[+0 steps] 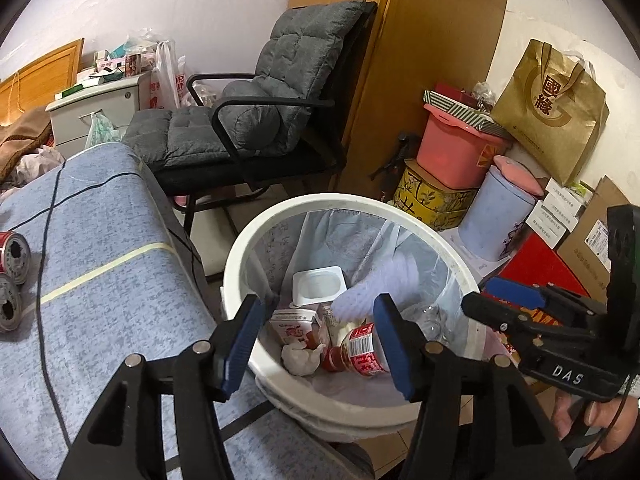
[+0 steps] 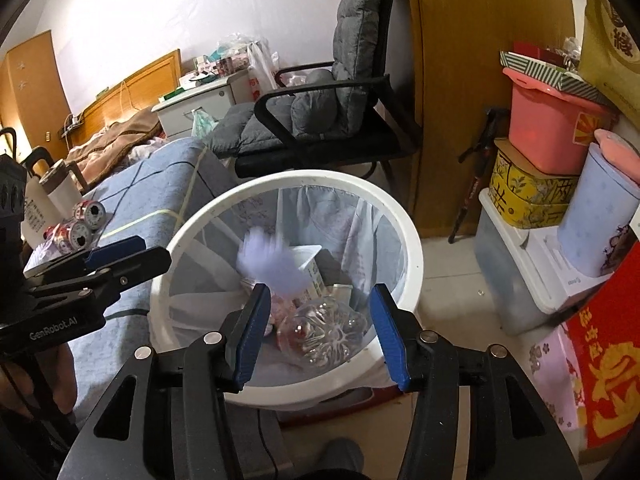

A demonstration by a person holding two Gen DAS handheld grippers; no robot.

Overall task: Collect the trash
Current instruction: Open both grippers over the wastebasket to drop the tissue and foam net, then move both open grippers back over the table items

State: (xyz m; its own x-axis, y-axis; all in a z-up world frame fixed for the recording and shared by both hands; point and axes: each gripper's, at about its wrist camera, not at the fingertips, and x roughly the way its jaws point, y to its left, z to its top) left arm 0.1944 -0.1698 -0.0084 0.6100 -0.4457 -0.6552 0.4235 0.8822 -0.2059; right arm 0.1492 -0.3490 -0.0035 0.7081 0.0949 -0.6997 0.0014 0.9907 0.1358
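A grey padded chair stands against the wooden wardrobe, and in front of it runs the blue cloth-covered table. Hard against the table's edge sits the white trash bin, lined with a thin pale bag. Both grippers hang just above its rim.

The left gripper has its blue-padded fingers spread wide with nothing between them. The right gripper is the same, fingers well apart and empty. Below them a pale lilac wad shows as a blur inside the bin's mouth (too smeared to say what it is), touching neither gripper.

Down in the bin lie a crushed clear plastic bottle, a red-labelled bottle, a white square tub, a small pink carton and a crumpled tissue.

Back on the table, well apart from the bin, three drink cans lie on their sides.
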